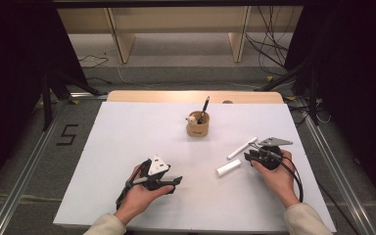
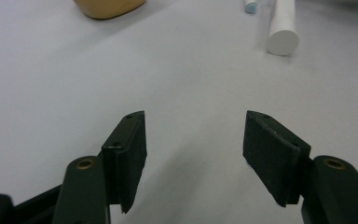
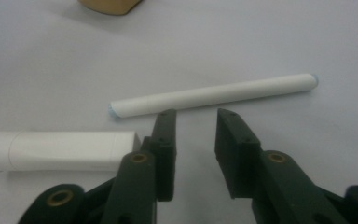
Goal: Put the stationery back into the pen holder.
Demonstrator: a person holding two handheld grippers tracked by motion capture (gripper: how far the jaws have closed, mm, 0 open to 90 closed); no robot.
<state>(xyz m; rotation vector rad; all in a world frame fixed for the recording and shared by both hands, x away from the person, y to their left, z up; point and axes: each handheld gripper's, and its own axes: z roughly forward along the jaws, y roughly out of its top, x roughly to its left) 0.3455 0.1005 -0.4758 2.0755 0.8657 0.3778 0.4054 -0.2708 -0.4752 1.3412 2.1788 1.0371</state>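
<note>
I sit at a table (image 1: 127, 147) covered in white, holding a claw in each hand. My right claw (image 1: 252, 155) rests low on the right side, its jaws parted with nothing between them; no pad touches anything. Just beyond its tips lies a thin white pen (image 3: 214, 94), and this is the thing nearest my grasp. In the right gripper view the pen lies crosswise to my jaws, its long axis running left to right just past the fingertips, so the jaws already straddle its width and need only go forward to take it near its middle. From the high view the pen (image 1: 242, 148) slants, its far end pointing up and right, its near end down and left. A thicker, shorter white tube (image 1: 228, 167) lies near it, just to the left of my right claw, almost parallel to the pen and apart from it; in the right gripper view the tube (image 3: 58, 150) sits beside my left jaw. My left claw (image 1: 174, 182) rests well apart, near the table's front left, jaws spread and empty, pointing right toward the tube (image 2: 283, 28). A tan cup (image 1: 198, 125) holding a dark pen stands farther back, near the middle.
</note>
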